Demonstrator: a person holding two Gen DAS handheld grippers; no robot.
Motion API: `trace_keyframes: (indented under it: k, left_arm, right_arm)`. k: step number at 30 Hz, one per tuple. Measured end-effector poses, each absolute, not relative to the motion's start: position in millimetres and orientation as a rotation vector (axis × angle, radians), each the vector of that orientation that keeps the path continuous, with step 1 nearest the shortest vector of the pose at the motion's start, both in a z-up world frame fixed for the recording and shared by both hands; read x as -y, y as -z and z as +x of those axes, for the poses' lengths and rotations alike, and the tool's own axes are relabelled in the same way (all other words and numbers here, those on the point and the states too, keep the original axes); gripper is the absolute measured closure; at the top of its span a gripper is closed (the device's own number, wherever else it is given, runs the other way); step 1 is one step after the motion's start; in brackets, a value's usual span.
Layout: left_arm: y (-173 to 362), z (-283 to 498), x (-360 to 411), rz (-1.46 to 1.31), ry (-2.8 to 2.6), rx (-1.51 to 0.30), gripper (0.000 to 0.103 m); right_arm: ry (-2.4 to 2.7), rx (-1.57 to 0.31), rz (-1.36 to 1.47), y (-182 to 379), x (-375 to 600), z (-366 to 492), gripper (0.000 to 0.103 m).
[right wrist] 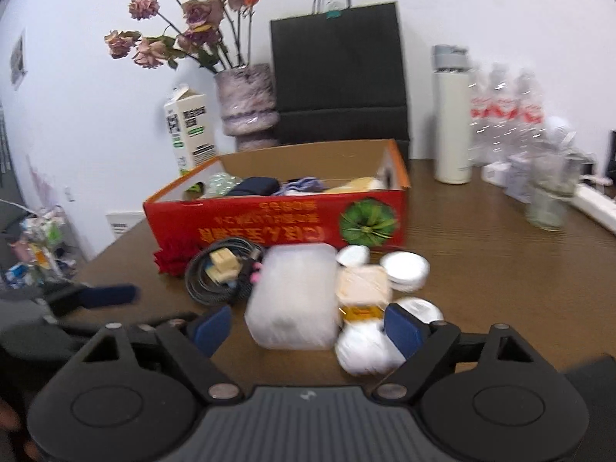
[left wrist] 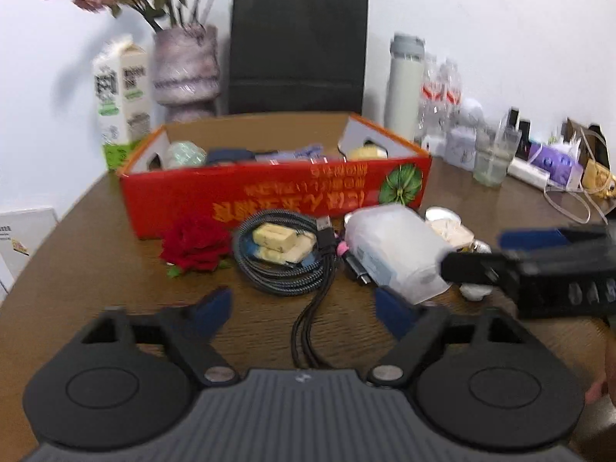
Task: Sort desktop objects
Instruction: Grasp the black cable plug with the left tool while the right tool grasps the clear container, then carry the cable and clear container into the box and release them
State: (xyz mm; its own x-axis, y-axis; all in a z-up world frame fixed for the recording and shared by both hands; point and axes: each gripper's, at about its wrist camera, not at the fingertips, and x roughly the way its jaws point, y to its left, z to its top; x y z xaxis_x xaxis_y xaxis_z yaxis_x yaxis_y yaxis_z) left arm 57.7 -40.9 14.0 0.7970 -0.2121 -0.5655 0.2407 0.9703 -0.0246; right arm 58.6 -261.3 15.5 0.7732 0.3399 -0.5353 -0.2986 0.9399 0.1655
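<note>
Several blurred items fill red box [left wrist: 277, 192].

We seem to be in an office or home workroom; a brown wooden desk [left wrist: 96, 231] meets a plain white wall. We see a power strip [left wrist: 529, 171]; water bottles [right wrist: 508, 115]; a black paper bag [right wrist: 338, 73].

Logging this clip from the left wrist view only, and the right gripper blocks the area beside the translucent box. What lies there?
Observer: The right wrist view shows several round white tubs clustered right of the translucent box.
Operator: Is the right gripper holding anything?
Observer: No. The right gripper is open, and the box lies ahead between its fingers, ungripped.
</note>
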Motion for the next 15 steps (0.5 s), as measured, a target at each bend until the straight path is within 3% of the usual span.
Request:
trace_keyframes:
  k: [2,6,8,9,10,12,15]
  left_arm:
    - [-7.7,70.9,46.0,0.055,0.281,-0.636,0.036]
    - [-1.1,91.4,48.2,-0.006,0.287,-0.681,0.039]
    - [1.0,93.9,49.9,-0.008,0.271,-0.674,0.056]
    - [1.7,92.3,50.8,0.008,0.26,-0.665,0.086]
    - [2.9,90.4,50.1,0.008,0.277,-0.663,0.093]
    - [3.9,84.9,46.1,-0.027,0.287,-0.66,0.097]
    - [2.8,71.7,42.3,-0.044,0.278,-0.651,0.1]
  right_arm:
    - [-0.372,-0.61,0.087,-16.4,255.2,75.7,0.03]
    - [-0.375,-0.623,0.07,-16.6,242.1,102.0,0.03]
    - [-0.365,-0.633,0.024,-12.3,231.7,113.0,0.029]
    - [-0.358,-0.625,-0.007,-9.7,226.6,114.9,0.029]
    - [-0.344,-0.612,-0.054,-7.1,219.3,114.9,0.029]
    - [-0.318,-0.587,-0.155,-1.4,204.7,111.8,0.029]
    - [-0.302,-0.579,-0.234,2.2,194.8,105.3,0.037]
